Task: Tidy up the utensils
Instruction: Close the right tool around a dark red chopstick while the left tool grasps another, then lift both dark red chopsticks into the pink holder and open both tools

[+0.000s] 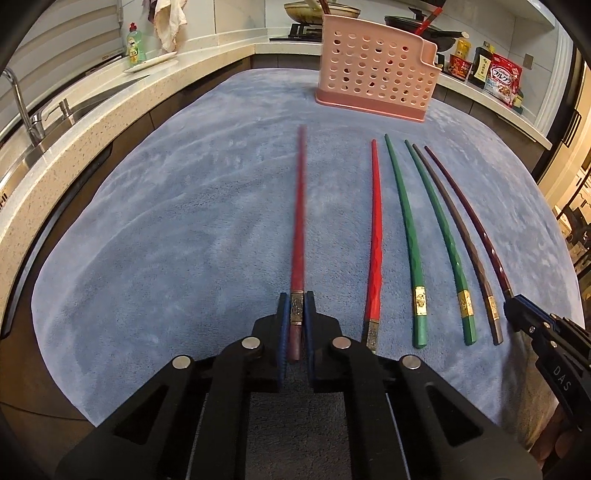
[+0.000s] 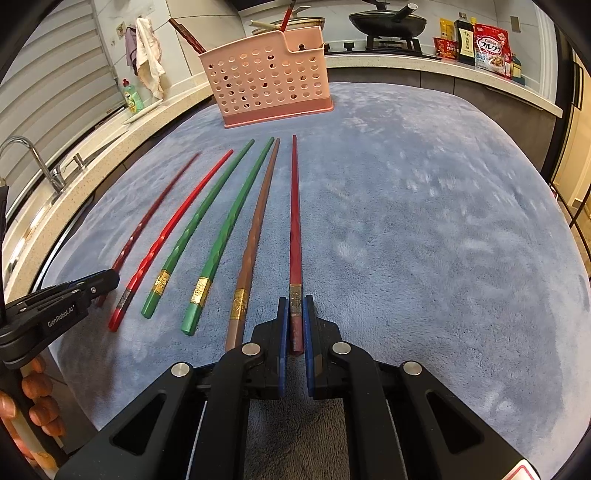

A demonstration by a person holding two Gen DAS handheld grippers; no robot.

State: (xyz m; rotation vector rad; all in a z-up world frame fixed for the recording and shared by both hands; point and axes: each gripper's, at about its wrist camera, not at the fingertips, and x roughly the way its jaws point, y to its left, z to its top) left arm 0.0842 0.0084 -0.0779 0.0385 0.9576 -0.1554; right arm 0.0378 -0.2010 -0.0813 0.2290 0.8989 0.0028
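Several chopsticks lie in a row on a blue-grey cloth (image 1: 166, 229). My left gripper (image 1: 295, 306) is shut on the thick end of a dark red chopstick (image 1: 300, 206), the leftmost one. My right gripper (image 2: 295, 310) is shut on the thick end of another dark red chopstick (image 2: 294, 214), the rightmost one. Between them lie a bright red chopstick (image 1: 373, 236), two green chopsticks (image 1: 406, 229) and a brown chopstick (image 2: 255, 236). A pink perforated utensil holder (image 1: 376, 77) stands at the far end of the cloth, with chopsticks standing in it.
A stone counter with a sink and tap (image 1: 22, 110) runs along the left. A green dish soap bottle (image 1: 136, 46) stands on it. A stove with pans (image 2: 388, 22) and food packets (image 2: 491, 46) are at the back right.
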